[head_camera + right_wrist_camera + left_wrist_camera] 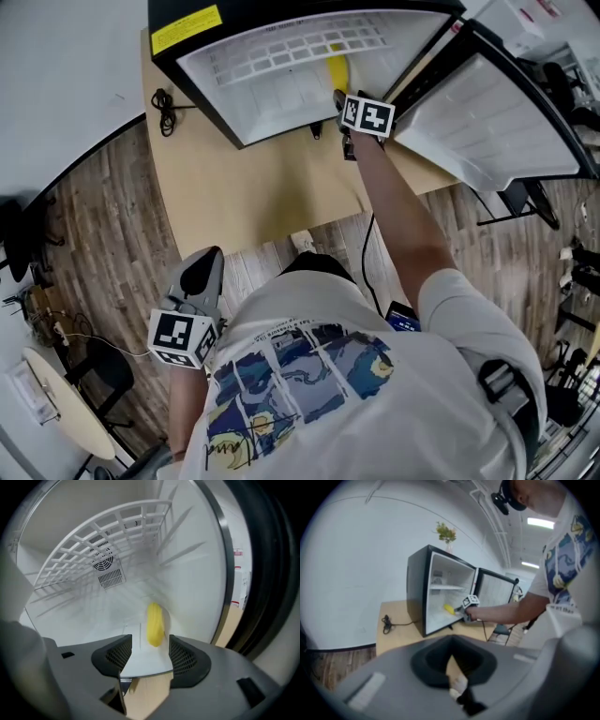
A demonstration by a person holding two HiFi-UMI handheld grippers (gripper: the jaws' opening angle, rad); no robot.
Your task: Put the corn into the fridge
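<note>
The yellow corn (154, 623) lies on the white floor of the open black mini fridge (187, 37), under its wire shelf (108, 536). My right gripper (150, 654) reaches into the fridge mouth. It stands open, with the corn just beyond its pads and free of them. The head view shows the corn (336, 66) ahead of the right gripper (340, 101). My left gripper (202, 274) hangs low beside the person's body, far from the fridge, shut on nothing. From the left gripper view (457, 686) the fridge (417, 592) and corn (448, 609) appear in the distance.
The fridge door (487, 112) is swung open to the right. The fridge rests on a low wooden platform (262, 187), with a black cable (166, 108) at its left. Wood floor surrounds it. A round table (56, 412) and a chair stand at lower left.
</note>
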